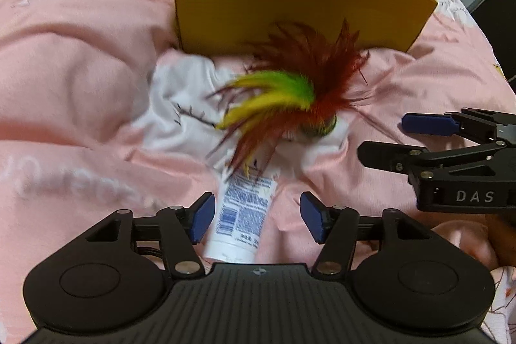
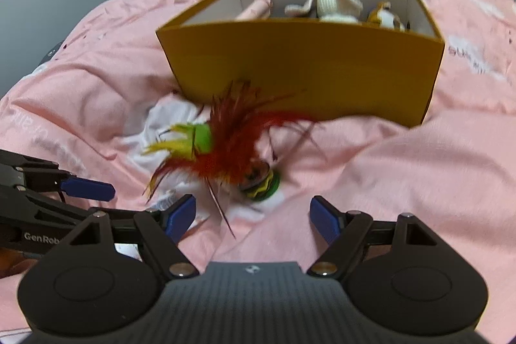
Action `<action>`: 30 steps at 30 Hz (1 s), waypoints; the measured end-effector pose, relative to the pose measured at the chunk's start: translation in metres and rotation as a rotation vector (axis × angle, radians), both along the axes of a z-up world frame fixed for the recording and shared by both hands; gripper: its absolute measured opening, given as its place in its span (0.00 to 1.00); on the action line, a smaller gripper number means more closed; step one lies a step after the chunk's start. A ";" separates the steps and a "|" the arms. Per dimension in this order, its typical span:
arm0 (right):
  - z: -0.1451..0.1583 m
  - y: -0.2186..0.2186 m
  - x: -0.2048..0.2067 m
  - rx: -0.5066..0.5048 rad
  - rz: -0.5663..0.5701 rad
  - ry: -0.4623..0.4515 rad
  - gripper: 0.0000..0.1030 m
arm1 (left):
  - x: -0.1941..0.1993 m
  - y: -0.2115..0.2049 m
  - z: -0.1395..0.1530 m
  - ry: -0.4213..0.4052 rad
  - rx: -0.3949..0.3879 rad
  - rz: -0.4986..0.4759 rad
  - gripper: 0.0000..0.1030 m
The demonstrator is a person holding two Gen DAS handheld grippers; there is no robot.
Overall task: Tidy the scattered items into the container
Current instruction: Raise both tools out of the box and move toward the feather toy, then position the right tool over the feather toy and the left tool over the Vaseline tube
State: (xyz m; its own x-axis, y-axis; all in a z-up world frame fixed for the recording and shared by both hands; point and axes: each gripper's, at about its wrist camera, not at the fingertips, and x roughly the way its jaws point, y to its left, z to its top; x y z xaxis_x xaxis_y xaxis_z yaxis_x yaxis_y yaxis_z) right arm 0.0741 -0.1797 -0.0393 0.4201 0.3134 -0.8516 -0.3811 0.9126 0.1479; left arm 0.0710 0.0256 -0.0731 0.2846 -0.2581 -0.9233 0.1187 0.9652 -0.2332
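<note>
Tube (image 1: 240,215) lies on the bed w/ its long axis running straight away from the left tool (image 1: 254,218), base end already btwn the released jaws, not pressed. Right tool (image 2: 253,220), also released & empty, faces the feather toy (image 2: 238,157), just beyond its tips, near the box (image 2: 300,70).

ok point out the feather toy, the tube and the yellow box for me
feather toy (image 2: 225,150), right wrist view, on the red feathers near the middle
tube (image 1: 240,215), left wrist view, on the printed label of its body
yellow box (image 2: 306,70), right wrist view, on the front wall
</note>
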 end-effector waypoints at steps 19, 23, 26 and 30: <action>-0.041 0.008 0.021 0.006 0.025 0.100 0.51 | 0.022 0.008 -0.036 0.055 -0.043 0.030 0.69; -0.046 0.006 0.025 0.014 0.014 0.121 0.40 | 0.026 0.009 -0.041 0.058 -0.062 0.026 0.69; -0.048 0.005 0.027 0.020 0.008 0.128 0.39 | 0.028 0.010 -0.043 0.060 -0.071 0.027 0.69; -0.049 0.005 0.028 0.025 0.009 0.129 0.39 | 0.032 0.010 -0.047 0.066 -0.071 0.032 0.69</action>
State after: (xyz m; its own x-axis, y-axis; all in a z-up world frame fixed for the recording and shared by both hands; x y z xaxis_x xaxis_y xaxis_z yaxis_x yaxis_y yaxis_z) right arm 0.1019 -0.1745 -0.0882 0.3047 0.3385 -0.8903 -0.3655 0.9047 0.2190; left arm 0.1030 0.0357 -0.1205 0.2330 -0.3156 -0.9198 0.0701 0.9489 -0.3078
